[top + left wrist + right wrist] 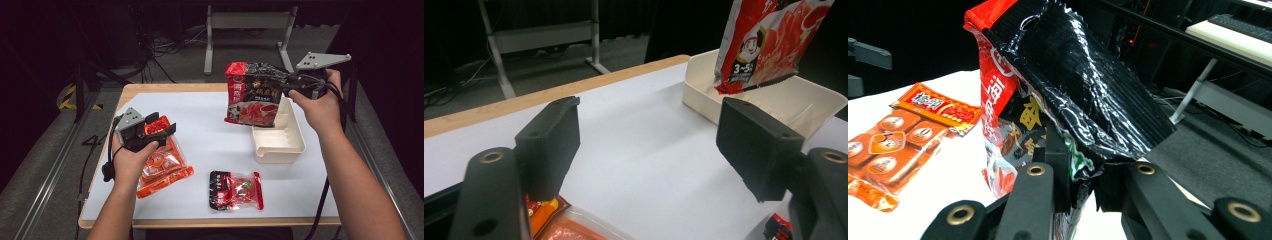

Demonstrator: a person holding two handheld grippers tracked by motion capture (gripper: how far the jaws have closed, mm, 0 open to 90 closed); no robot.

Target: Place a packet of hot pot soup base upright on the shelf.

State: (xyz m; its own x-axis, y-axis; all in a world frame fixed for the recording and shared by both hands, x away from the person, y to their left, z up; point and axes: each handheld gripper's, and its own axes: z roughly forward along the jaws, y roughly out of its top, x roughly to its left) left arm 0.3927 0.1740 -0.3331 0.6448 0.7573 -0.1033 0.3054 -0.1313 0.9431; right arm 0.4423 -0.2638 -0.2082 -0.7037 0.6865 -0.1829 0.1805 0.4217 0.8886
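Note:
A large red-and-black food bag [252, 95] hangs in the air by its top corner, with my right gripper [290, 85] shut on it. Its lower end hovers just over the far left part of a cream tray [280, 147]. In the right gripper view both jaws [1083, 165] pinch the crinkled black edge of the bag [1073, 90]. My left gripper [162, 127] stands open above the top of an orange snack packet [162, 167] that lies flat at the table's left. In the left gripper view its jaws [649, 145] are wide apart over bare white table, with nothing between them.
A small red-and-black packet [236, 190] lies near the front edge, in the middle. The white sheet covers a wooden table [165, 89]. A metal frame [245, 30] stands on the floor beyond the far edge. The tray [804, 100] holds nothing that I can see.

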